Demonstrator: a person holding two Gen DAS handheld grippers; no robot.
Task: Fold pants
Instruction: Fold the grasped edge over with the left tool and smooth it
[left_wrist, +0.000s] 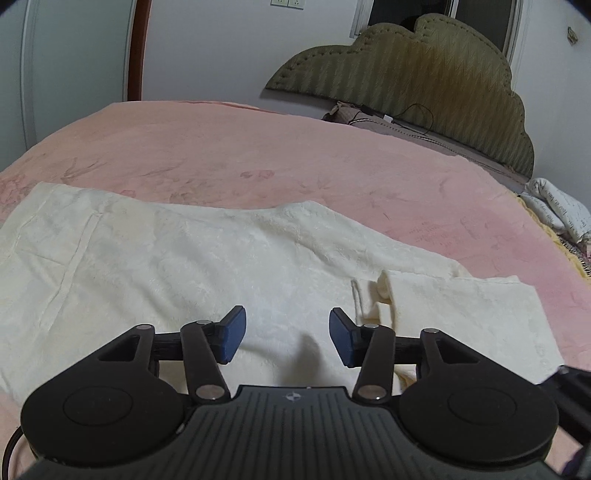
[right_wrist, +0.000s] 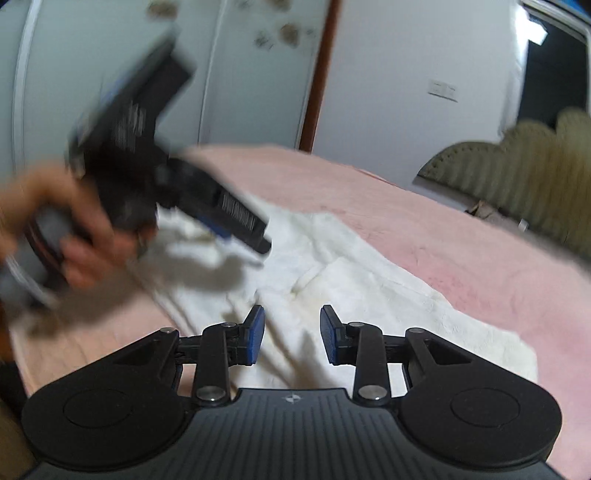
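Your left gripper (left_wrist: 286, 341) hangs w/ jaws apart, nothing between them, cream pants (left_wrist: 177, 266) right under & ahead of it. Your right gripper (right_wrist: 291, 334) has a narrower gap, also empty, over the same pants (right_wrist: 332, 273). Beyond lies pink bedspread (left_wrist: 258, 147), farther off the olive headboard (left_wrist: 424, 74). Left of right gripper, your hand (right_wrist: 74, 236) shows blurred

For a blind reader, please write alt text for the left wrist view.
The open left hand-held gripper hovers over cream pants, holding nothing. The pants lie partly folded on a pink bedspread, with an olive headboard behind.
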